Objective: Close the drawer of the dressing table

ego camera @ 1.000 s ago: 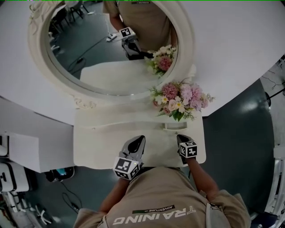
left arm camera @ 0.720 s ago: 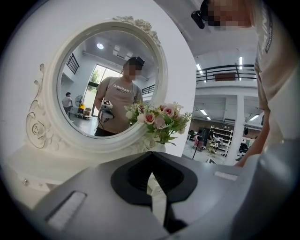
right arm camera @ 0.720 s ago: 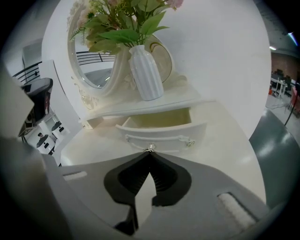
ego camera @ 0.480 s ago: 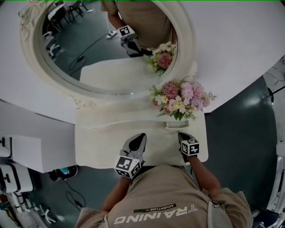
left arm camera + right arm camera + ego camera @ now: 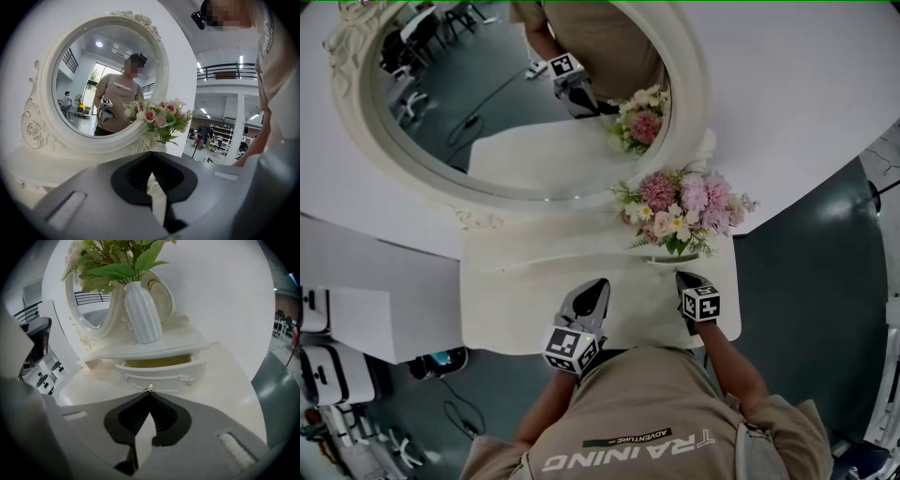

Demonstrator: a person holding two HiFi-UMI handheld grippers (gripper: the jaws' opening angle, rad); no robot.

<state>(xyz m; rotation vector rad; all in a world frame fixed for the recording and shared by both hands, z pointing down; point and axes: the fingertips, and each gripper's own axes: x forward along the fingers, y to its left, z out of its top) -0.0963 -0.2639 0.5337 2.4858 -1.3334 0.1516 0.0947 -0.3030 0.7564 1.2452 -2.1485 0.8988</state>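
The drawer [image 5: 161, 372] of the dressing table sits under a low raised shelf [image 5: 154, 348] at the back right of the tabletop [image 5: 525, 300], directly beneath a vase [image 5: 143, 312]. It is partly open. A strip of pale yellowish interior shows between the drawer front and the shelf edge above it.

The right gripper [image 5: 150, 394] has its jaws closed tip to tip with nothing between them. Its point is right at the small silvery knob [image 5: 149, 387] in the middle of the drawer front. I cannot tell whether it actually touches the knob.

Compared with a second ago, the right gripper has moved forward towards the shelf. Seen from above, less of the drawer sticks out than before. It looks as if the drawer is being pushed in and is most of the way home. It is not yet flush, so the push probably needs to carry on straight.

The left gripper [image 5: 150, 154] is also closed and empty. It has stayed hovering over the middle of the tabletop and plays no part in the push.

The furniture is glossy cream-white and looks hard and smooth. The drawer front has a raised swag moulding. The vase is white, ribbed and bottle-shaped, and holds pink and cream flowers [image 5: 684, 208] with green leaves. Behind it stands a large oval mirror [image 5: 516, 94] in a thick frame with carved scrolls, which reflects the person and the flowers.
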